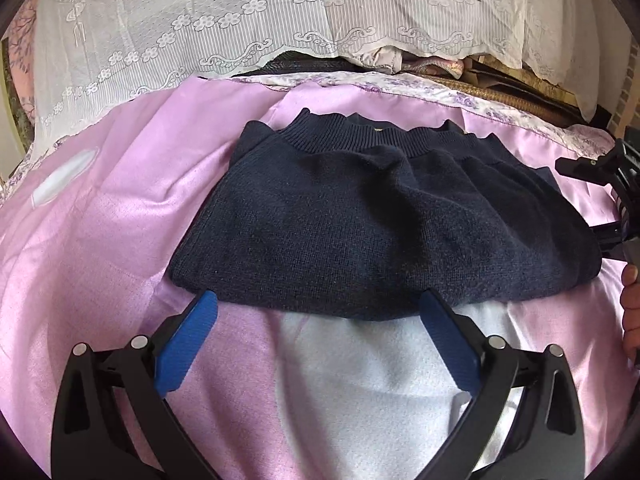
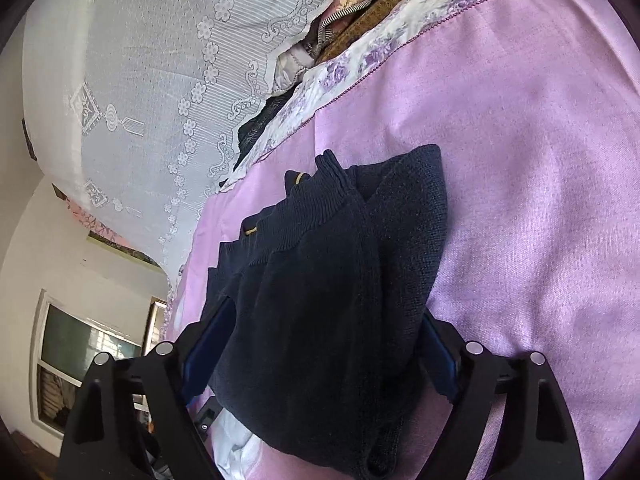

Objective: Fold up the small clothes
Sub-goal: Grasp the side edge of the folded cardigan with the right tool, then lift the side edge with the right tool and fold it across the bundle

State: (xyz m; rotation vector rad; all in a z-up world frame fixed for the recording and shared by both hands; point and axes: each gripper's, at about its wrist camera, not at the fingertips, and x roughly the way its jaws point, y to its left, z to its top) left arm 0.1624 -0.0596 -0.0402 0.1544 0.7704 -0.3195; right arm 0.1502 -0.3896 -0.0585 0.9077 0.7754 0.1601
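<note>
I saw the folded navy sweater (image 1: 360,232) lying on the pink bedsheet (image 1: 120,220), its ribbed hem towards the lace cover (image 1: 200,20). My left hand-held gripper (image 1: 319,308) stood spread, blue pads (image 1: 192,344) at the sweater's near edge, pinching nothing. My right hand-held gripper (image 2: 320,344) straddled the sweater's end, jaws wide on both sides; whether the pads pressed it, I could not tell.
</note>
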